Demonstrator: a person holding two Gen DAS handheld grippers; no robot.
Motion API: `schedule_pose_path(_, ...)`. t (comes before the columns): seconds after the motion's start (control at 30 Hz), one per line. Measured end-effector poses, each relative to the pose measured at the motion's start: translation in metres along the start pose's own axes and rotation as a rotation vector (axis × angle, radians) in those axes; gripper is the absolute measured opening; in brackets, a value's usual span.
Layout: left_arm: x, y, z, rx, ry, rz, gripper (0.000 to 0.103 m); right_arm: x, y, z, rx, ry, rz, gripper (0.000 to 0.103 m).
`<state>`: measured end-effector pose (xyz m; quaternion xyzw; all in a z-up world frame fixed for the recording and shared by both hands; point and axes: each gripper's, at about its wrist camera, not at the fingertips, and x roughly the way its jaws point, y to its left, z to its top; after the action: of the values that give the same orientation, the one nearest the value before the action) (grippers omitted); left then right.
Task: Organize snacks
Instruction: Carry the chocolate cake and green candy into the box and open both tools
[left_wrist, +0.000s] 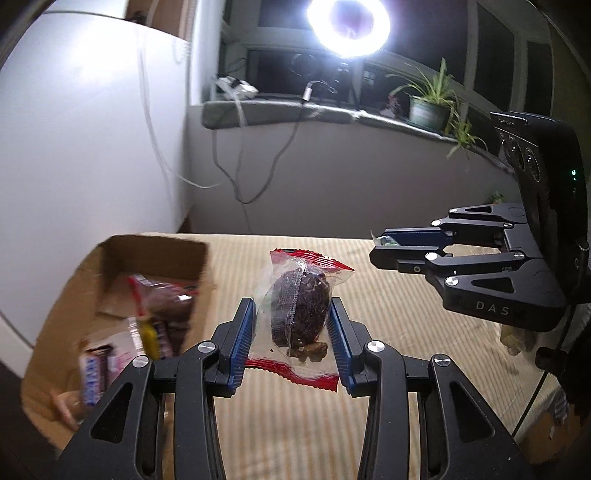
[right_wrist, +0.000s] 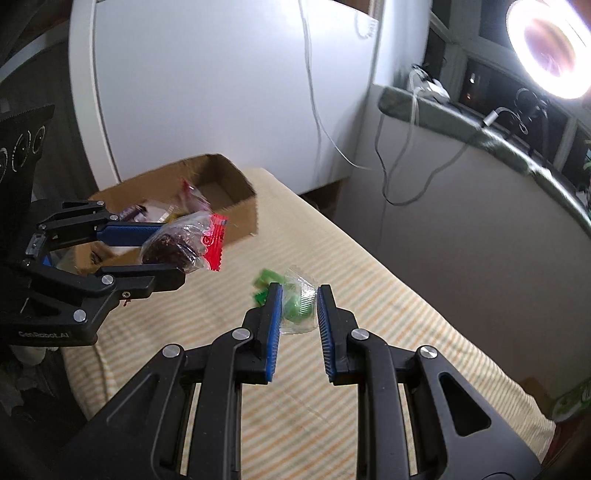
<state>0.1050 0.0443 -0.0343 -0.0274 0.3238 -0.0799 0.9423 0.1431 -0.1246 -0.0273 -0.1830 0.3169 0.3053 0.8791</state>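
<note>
My left gripper (left_wrist: 291, 306) is shut on a dark brown snack in a clear wrapper with red ends (left_wrist: 299, 310), held above the striped cloth. The same gripper (right_wrist: 162, 254) shows at the left of the right wrist view, its packet (right_wrist: 181, 243) hanging in front of the cardboard box (right_wrist: 236, 177). My right gripper (right_wrist: 299, 291) is shut on a small green candy in a clear wrapper (right_wrist: 297, 308). From the left wrist view that gripper (left_wrist: 380, 247) is at the right, with a bit of wrapper at its tips. The box (left_wrist: 155, 247) holds several wrapped snacks (left_wrist: 147, 328).
The striped cloth (right_wrist: 369, 332) covers a table that drops off at the right and far edges. A bright ring light (left_wrist: 349, 22) stands on the window ledge with cables (left_wrist: 236, 177) hanging down. A potted plant (left_wrist: 428, 107) sits on the ledge. White wall panel (right_wrist: 221, 92) behind the box.
</note>
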Motion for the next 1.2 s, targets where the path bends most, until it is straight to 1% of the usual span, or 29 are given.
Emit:
schedule_pose_path(0.27, -0.023, 0.042, -0.010, -0.063, -0.020, 0.074, 0.038, 0.015, 0.035, 0.025, -0.044, -0.019, 0.046, 0.020)
schedule_pose_path(0.73, -0.046, 0.105, -0.035, -0.165, -0.020, 0.198, 0.038, 0.058, 0.084, 0.067, -0.099, -0.008, 0.126, 0.020)
schedule_pose_path(0.97, -0.050, 0.127, -0.046, -0.200, -0.013, 0.222, 0.038, 0.086, 0.105, 0.086, -0.125, 0.012, 0.155, 0.020)
schedule_pose_path(1.2, -0.049, 0.133, -0.047, -0.198, -0.010, 0.225, 0.038, 0.113, 0.121, 0.102, -0.131, 0.030, 0.171, 0.020)
